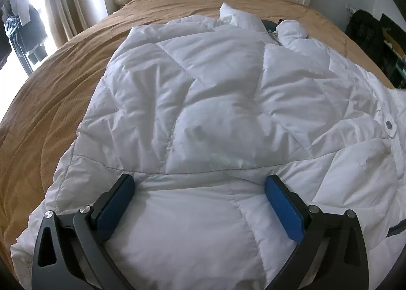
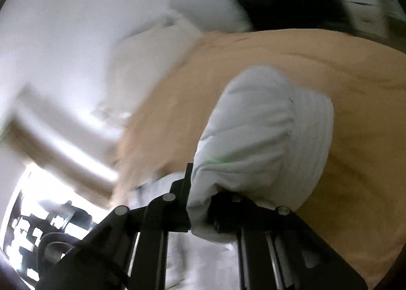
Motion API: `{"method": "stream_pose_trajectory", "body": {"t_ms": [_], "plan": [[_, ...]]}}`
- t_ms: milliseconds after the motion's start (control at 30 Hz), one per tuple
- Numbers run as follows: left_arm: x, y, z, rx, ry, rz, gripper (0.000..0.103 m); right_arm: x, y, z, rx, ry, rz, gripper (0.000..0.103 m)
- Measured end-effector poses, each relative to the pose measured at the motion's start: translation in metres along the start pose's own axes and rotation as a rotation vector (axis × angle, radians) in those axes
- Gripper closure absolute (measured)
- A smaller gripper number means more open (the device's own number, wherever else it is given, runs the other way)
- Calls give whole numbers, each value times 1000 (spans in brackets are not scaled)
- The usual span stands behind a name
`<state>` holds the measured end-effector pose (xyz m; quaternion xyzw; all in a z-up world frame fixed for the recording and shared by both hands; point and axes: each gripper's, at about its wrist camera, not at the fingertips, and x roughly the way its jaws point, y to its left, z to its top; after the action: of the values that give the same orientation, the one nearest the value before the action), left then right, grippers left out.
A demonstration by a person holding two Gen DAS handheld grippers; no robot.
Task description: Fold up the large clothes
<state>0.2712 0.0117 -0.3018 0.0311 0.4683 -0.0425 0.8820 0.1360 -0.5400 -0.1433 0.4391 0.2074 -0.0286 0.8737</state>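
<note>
Left gripper [image 1: 200,188]: spreading wide, hovering over the white jacket [image 1: 215,92], lower frame.
Right gripper [image 2: 200,203]: pinching the sleeve cuff [image 2: 264,122].
Advice: carrying the cuff across, keeping it flat.

The left gripper [image 1: 199,188] points steeply downward, its jaws spread wide, one blue pad [image 1: 115,203] toward 8 o'clock in the left wrist view and the other toward 4 o'clock, with nothing pinched between them. The right gripper [image 2: 200,203] is rolled to one side and tilted slightly downward; its jaws are clamped on white padded fabric [image 2: 261,132], which bulges out toward 1 o'clock.
</note>
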Motion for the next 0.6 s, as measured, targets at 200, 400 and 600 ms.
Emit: {"method": "stream_pose_trajectory", "body": {"t_ms": [200,400,600], "plan": [[-6,11,6,-43,12,-67,1,40,90,-55,-57,163,293,92],[-32,53,16,-156,-18,-164,1,110,150,-149,-185,456,358,91],[-33,76,19,-213,-28,-196,1,189,122,-241,-179,705,215,89]]}}
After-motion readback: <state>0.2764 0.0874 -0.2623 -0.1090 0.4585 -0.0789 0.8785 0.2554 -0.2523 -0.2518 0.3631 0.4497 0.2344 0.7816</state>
